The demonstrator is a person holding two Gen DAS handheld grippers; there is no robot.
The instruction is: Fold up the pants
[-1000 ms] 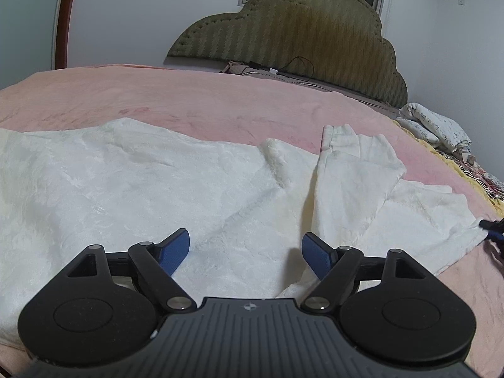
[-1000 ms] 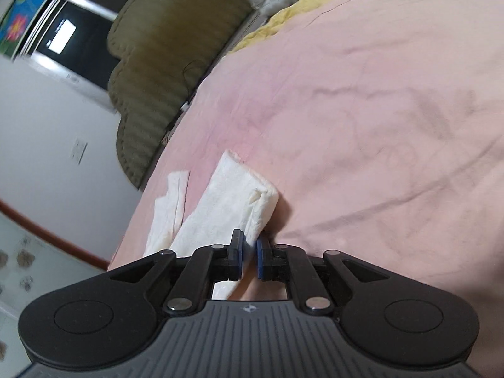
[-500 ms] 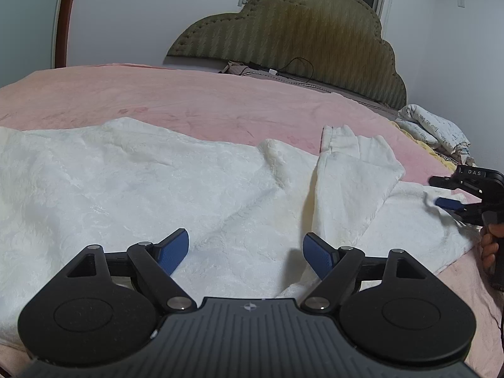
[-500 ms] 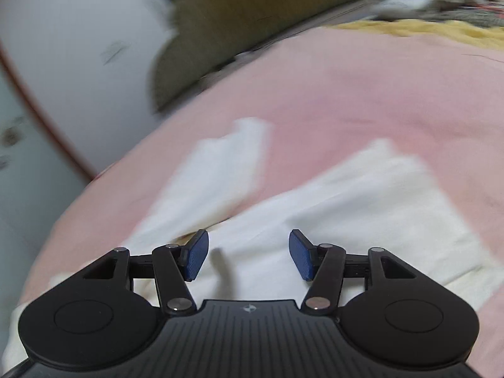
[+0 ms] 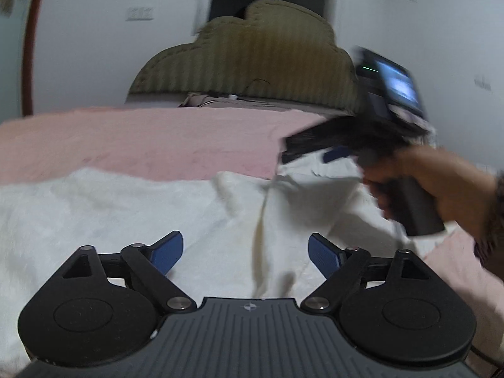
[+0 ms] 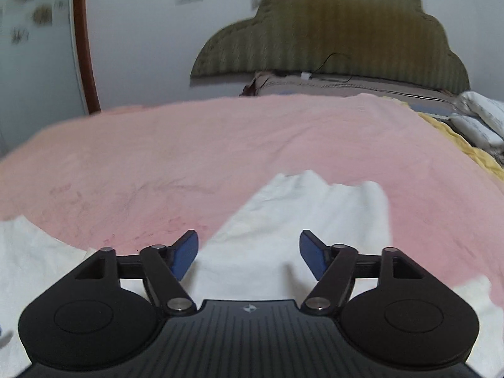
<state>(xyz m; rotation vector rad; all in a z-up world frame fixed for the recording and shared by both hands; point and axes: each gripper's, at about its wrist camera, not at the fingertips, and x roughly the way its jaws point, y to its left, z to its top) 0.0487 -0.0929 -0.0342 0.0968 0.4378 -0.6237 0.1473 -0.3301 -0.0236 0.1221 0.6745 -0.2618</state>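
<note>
White pants [image 5: 126, 214] lie spread across the pink bedspread [image 5: 141, 138], with a lengthwise fold near the middle. My left gripper [image 5: 245, 253] hovers over them, its jaws opening wide with only cloth below and nothing pinched. In the right wrist view the pants' far end [image 6: 315, 208] lies ahead. My right gripper [image 6: 249, 252] is above that cloth, its jaws opening and empty. The left wrist view shows the right gripper [image 5: 330, 152] blurred over the pants' far right part, held by a hand [image 5: 441, 182].
An olive padded headboard [image 6: 330, 31] stands at the far end of the bed. A folded patterned quilt [image 6: 482, 116] and a yellow blanket edge [image 6: 466, 145] lie at the right. A cable and a plug [image 6: 305, 75] rest below the headboard. A white wall stands behind.
The right gripper let go of the pants' end, opened, rolled level and swung left over the cloth. It now shows large in the left wrist view. The left gripper opened a little wider and rose slightly.
</note>
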